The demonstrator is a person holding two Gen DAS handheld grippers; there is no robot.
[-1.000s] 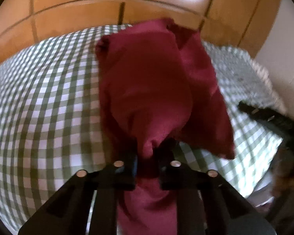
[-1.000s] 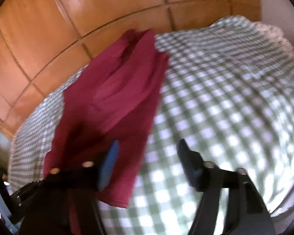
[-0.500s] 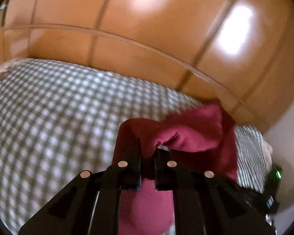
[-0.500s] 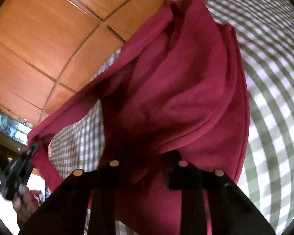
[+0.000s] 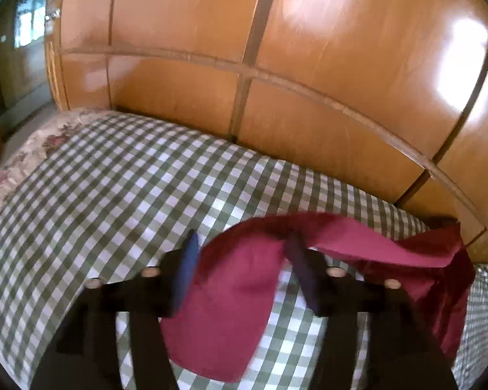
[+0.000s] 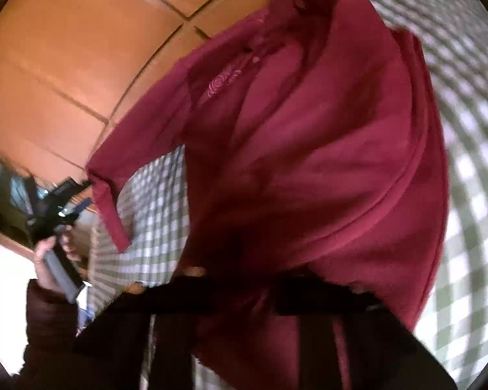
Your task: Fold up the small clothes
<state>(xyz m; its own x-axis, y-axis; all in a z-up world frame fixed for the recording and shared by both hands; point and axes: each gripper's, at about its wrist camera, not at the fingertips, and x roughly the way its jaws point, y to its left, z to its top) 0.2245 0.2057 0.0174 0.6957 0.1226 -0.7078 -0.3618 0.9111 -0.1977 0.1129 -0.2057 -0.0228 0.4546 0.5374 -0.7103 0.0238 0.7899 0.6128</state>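
A dark red small shirt with a stitched rose hangs lifted over the green checked bed cover. My right gripper is shut on the shirt's lower part; cloth hides its fingertips. In the left wrist view my left gripper is open, its blue pads apart, and a sleeve of the red shirt drapes between and below the fingers. The left gripper also shows in the right wrist view, beside the sleeve cuff.
Orange wooden wardrobe panels stand right behind the bed. A floral quilt edge shows at the bed's left end. A window or glass door is at far left. The checked cover stretches leftward.
My left gripper has opened and let go of the shirt; the sleeve now falls loose. My right gripper closed on the shirt and lifted it higher.
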